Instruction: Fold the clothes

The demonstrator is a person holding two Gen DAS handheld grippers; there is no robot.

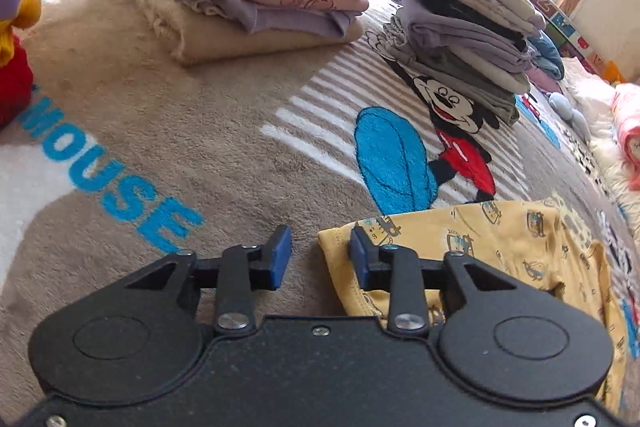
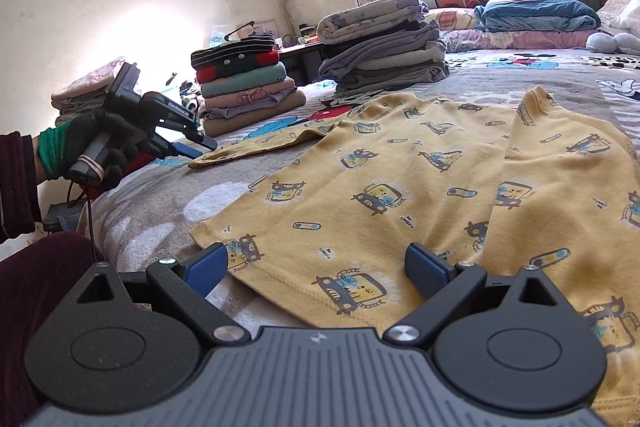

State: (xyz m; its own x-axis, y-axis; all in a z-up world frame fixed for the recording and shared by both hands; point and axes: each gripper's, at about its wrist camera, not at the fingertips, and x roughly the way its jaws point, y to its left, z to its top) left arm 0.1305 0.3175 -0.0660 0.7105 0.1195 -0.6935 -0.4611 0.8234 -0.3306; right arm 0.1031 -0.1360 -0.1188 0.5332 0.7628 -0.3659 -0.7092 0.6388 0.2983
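Where the left view reads "MOUSE" on the blanket [image 1: 200, 147], only the right view shows the whole shirt [image 2: 400, 187]. The left gripper [image 1: 320, 239] is narrowly parted beside the cuff [image 1: 334, 247]. The right gripper [image 2: 316, 263] is spread over the hem [image 2: 280, 279].

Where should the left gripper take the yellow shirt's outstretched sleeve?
Take the cuff, coming in along the sleeve from its free end, one finger slid under. It lies flat and straight on the blanket, and the hemmed cuff is its thickest edge, right at the left gripper.
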